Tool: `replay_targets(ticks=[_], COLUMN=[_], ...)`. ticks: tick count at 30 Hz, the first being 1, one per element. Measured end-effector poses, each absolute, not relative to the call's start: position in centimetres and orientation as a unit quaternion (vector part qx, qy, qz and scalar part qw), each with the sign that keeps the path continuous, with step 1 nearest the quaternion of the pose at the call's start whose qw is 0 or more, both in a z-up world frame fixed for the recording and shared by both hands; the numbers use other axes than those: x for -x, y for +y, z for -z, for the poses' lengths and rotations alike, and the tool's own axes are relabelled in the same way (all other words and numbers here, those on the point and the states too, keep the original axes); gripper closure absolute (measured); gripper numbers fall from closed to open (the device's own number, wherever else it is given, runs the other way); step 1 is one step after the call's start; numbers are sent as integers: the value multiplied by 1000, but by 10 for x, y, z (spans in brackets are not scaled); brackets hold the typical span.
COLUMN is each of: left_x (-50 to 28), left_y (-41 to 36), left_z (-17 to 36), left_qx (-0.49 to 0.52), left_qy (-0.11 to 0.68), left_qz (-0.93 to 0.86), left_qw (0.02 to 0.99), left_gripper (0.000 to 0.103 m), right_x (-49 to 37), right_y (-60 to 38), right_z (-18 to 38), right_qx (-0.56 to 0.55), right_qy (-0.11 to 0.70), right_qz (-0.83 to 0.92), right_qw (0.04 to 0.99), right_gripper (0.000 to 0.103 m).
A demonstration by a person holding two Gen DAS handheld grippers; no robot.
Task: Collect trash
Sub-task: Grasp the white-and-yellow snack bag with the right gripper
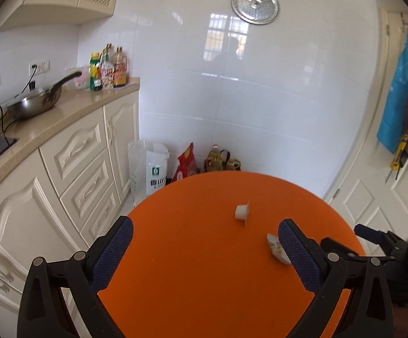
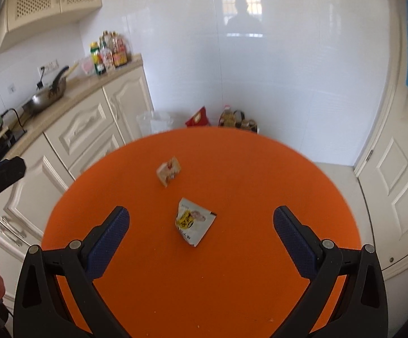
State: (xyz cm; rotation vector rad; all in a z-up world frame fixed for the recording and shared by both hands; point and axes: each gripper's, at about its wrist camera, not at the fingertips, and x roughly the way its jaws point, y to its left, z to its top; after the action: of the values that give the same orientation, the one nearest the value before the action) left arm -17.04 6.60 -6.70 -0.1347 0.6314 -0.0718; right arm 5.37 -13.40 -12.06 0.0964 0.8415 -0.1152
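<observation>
A round orange table (image 1: 192,253) carries two pieces of trash. A small white cup-like container (image 1: 243,212) lies on its side; it also shows in the right wrist view (image 2: 169,171). A crumpled white and yellow wrapper (image 2: 192,221) lies nearer the middle; in the left wrist view the wrapper (image 1: 275,247) is partly hidden behind my right-hand finger. My left gripper (image 1: 205,235) is open and empty above the table, left of both pieces. My right gripper (image 2: 201,219) is open and empty, with the wrapper between its fingers' line of sight, a little ahead.
Cream kitchen cabinets (image 1: 63,174) with a countertop, a wok (image 1: 36,101) and sauce bottles (image 1: 109,69) stand on the left. Bags and an oil bottle (image 1: 215,160) sit on the floor behind the table. A white door (image 2: 395,186) is on the right.
</observation>
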Motion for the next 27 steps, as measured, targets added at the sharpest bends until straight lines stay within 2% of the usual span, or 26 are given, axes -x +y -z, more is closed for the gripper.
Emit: replay_targets(ticks=[3,10,12,15,16,18,20,21,22,27], left_x=[155,99,86,68,61,50,38,32,28,4], left_y=[61,58,54,45,44,37,31,27,25,6], left_z=[70,82,87,94,97,100,107,108,109,114], left_qx=[67,73,75,72,71,72,70,67,65,52], left_qy=[326,365,372,380,383,387,390,391,392,391], left_qz=[33,36,38,40,41,46,51,53,56,69], left_qw=[943,927,924,921,920,918,917,916,916,916], left_gripper=[1,1,1,1,1,1,1,1,1,1], right_x=[-69,-96,-106,-112,-114,-114,-112,-111,-112,-111], right_y=[-132,-131,-131,-129,-128,-130,-132,-133,-133,-145], right_z=[151,205,218,223,222,221,219,217,216,210], right_qx=[-44,-50,-50,-28,-18,-9,-18,-22,-21,-49], right_qy=[438,487,495,495,494,492,489,489,488,485], right_qz=[52,50,51,56,57,52,32,29,25,18], right_qw=[897,871,866,867,868,869,872,872,872,873], right_gripper=[2,17,23,39,49,57,76,80,90,90])
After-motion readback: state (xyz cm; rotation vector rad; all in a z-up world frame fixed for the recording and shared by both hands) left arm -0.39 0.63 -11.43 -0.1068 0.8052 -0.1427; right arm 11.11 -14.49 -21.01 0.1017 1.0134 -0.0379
